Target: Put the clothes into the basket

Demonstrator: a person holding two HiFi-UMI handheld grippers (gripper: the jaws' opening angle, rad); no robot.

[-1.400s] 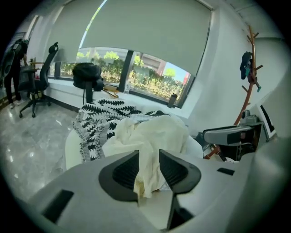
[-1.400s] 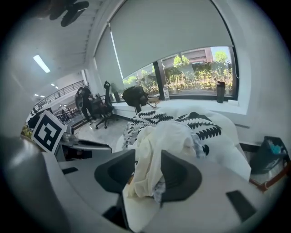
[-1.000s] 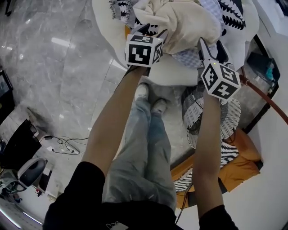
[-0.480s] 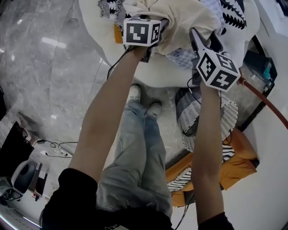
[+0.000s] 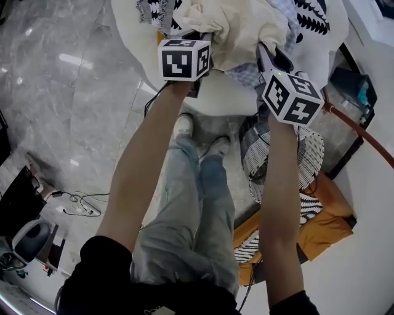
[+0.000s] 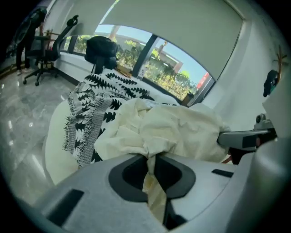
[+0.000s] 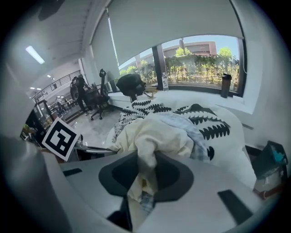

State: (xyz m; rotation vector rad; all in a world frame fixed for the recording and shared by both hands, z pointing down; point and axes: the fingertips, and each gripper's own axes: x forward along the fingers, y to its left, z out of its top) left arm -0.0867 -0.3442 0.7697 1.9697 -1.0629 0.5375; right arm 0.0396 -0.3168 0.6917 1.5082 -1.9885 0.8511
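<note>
Left gripper [image 6: 152, 159] and right gripper [image 7: 145, 159] have just pinched the cream garment [image 6: 182, 132] beyond the basket [image 5: 311, 157]; it looks ready to lift.

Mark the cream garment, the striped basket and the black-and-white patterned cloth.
cream garment [image 6: 182, 129]: left gripper view, on its bunched top folds.
striped basket [image 5: 313, 154]: head view, on its right-hand wall.
black-and-white patterned cloth [image 6: 86, 104]: left gripper view, on its draped side.

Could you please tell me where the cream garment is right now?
Head view, top centre: the cream garment lies on the white cushion, beside the black-and-white patterned cloth, with the left gripper and the right gripper, jaws just closed, pinching its near edge.
</note>
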